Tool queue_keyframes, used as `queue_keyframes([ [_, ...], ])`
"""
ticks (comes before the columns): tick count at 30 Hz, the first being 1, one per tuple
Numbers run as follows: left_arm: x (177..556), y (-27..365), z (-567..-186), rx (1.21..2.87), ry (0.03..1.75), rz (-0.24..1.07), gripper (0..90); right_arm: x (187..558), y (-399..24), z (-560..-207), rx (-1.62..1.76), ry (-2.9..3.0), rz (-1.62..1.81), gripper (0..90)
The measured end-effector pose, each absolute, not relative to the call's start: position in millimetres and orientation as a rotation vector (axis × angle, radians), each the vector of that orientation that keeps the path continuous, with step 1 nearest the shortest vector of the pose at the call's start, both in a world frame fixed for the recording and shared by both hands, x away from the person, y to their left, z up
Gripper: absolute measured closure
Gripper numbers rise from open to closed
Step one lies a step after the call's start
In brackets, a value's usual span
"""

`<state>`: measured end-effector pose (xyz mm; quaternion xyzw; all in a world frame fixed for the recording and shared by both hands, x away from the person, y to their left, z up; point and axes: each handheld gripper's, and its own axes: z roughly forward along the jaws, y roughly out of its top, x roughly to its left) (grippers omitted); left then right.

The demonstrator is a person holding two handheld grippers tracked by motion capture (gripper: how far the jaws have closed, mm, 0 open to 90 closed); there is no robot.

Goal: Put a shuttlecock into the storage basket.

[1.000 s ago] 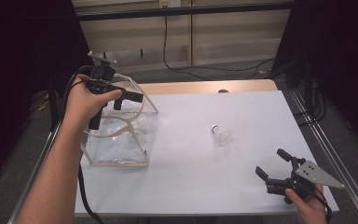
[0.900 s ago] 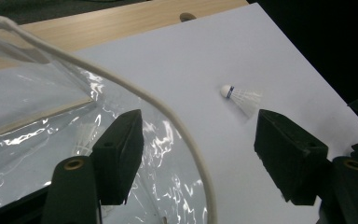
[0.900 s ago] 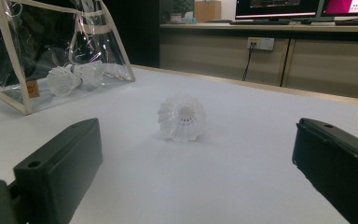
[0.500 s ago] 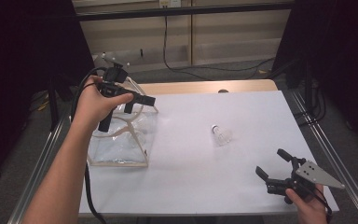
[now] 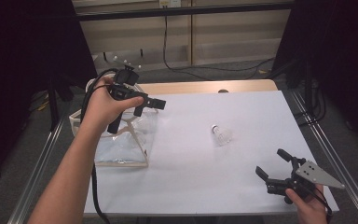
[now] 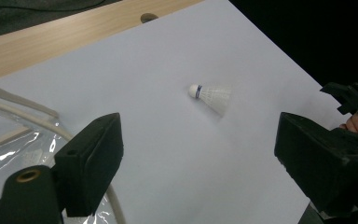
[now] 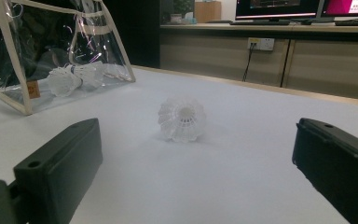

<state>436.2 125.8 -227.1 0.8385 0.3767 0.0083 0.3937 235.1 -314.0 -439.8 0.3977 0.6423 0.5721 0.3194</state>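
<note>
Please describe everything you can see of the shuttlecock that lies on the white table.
The shuttlecock is white, with a rounded cork tip ringed by a thin blue band and a ribbed, plastic-looking skirt. It lies on its side on the table, alone near the middle, the skirt's open end facing the right gripper's camera. Nothing touches it but the table.

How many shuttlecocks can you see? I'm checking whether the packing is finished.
3. One shuttlecock on the table lies on its side on the white sheet, between the claws. Two shuttlecocks in the bag lie inside the clear bag at the table's left. The bag's glare may hide more.
</note>
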Motion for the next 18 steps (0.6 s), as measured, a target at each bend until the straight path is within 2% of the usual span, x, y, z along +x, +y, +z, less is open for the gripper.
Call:
queue_keyframes([
  [18, 432, 111, -238, 2.124, 0.92, 0.002, 11.4, 235, -314, -440, 1.044, 1.689, 1.503, 1.4],
])
